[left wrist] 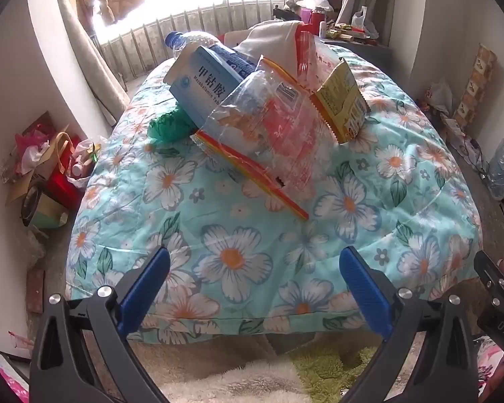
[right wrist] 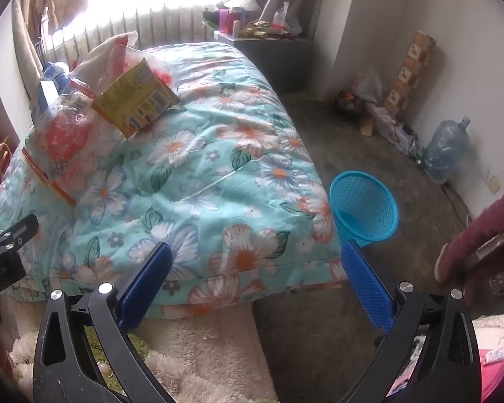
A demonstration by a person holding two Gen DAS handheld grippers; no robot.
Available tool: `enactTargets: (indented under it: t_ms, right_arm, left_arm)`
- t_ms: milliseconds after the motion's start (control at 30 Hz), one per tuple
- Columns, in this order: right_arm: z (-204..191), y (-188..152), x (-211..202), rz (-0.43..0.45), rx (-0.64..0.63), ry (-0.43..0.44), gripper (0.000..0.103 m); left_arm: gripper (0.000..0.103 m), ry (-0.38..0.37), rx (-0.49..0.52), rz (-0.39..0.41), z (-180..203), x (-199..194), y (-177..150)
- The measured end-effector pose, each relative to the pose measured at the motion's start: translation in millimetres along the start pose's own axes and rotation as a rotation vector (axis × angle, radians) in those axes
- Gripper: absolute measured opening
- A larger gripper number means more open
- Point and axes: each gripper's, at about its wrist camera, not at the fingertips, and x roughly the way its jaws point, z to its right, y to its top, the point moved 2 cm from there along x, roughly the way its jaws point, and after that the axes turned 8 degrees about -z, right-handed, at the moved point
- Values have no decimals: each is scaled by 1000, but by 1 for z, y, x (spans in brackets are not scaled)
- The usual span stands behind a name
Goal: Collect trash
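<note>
My left gripper (left wrist: 253,262) hangs over the near edge of the floral quilt (left wrist: 252,235), its blue fingers (left wrist: 144,288) spread wide with nothing between them. Ahead of it, well up the quilt, the trash lies in one heap: a clear plastic bag with a red and yellow strip (left wrist: 265,141) nearest me, a blue and white medicine box (left wrist: 201,84) behind it to the left, a plastic bottle with a blue cap (left wrist: 178,40) beyond the box, a yellow snack wrapper (left wrist: 341,104) to the right, and something green and crumpled (left wrist: 166,126) on the left, perhaps a bag; the view is too warped to be sure.

My right gripper (right wrist: 253,262) is parted just as wide and holds nothing, poised over the quilt's near right corner. Just past its right finger a blue mesh basket (right wrist: 364,205) stands on the grey floor (right wrist: 336,141), close beside the quilt. The heap lies far ahead and to the left of this gripper, well apart from the basket.
</note>
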Motion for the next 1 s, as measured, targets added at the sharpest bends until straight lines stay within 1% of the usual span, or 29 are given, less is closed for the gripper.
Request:
enactTargets:
  t_ms: [267, 467, 567, 1000]
  right_arm:
    - [0, 0, -1, 7, 2, 4, 96]
    - [0, 0, -2, 6, 1, 2, 96]
    - [-1, 3, -3, 6, 1, 3, 96]
    - [3, 8, -7, 7, 1, 3, 96]
  left_arm:
    - [99, -2, -7, 12, 1, 0, 2]
    - [99, 1, 0, 8, 10, 2, -1]
    - [99, -8, -7, 7, -1, 3, 0]
    - [99, -12, -8, 8, -3, 2, 0]
